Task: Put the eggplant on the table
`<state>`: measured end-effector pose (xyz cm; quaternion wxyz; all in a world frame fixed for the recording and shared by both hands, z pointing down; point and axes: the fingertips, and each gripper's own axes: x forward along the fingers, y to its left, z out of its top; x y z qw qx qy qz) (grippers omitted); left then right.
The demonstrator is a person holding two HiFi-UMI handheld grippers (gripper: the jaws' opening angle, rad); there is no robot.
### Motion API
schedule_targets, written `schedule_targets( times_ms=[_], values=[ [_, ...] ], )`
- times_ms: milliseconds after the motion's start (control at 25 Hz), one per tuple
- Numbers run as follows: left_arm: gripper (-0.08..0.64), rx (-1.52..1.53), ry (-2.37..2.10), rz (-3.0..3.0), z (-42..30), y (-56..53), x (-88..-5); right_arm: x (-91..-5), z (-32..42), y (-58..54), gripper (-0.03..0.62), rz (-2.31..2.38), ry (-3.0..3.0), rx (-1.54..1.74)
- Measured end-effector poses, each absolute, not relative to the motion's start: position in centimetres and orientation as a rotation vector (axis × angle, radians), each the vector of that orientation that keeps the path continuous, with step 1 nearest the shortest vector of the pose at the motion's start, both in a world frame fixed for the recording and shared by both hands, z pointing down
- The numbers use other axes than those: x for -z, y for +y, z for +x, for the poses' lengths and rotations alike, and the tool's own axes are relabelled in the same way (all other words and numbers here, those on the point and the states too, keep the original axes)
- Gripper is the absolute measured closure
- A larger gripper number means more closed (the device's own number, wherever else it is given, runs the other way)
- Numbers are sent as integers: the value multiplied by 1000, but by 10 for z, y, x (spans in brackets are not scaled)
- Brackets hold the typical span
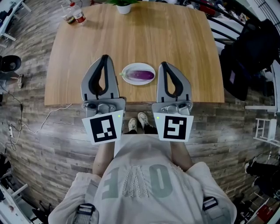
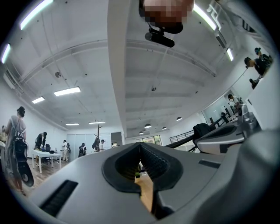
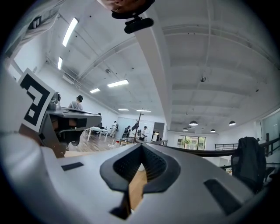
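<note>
A purple eggplant (image 1: 142,75) lies on a small white plate (image 1: 128,70) near the front edge of the wooden table (image 1: 131,35). My left gripper (image 1: 105,57) is just left of the plate and my right gripper (image 1: 163,64) just right of it. Both hang over the table's front part, apart from the plate. In each gripper view the jaws meet at their tips, left gripper (image 2: 140,144) and right gripper (image 3: 141,146), with nothing between them. Both cameras look slightly upward at the ceiling, so the eggplant does not show there.
A white plant pot (image 1: 124,7) stands at the table's far edge, and cups with a bottle (image 1: 74,15) at its far left corner. A black bag on a chair (image 1: 249,52) is at the right. The person's shoes (image 1: 138,122) stand on the wood floor.
</note>
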<state>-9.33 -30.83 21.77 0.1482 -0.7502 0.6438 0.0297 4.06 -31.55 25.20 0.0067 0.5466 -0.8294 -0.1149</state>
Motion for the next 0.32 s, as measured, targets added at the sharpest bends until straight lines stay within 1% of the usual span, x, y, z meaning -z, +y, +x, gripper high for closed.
schedule_targets(
  times_ms=[320],
  values=[
    [551,-80,1829,-2151,-92,-308,-220,-255,49,-318,575,1766,-2590,316]
  ],
)
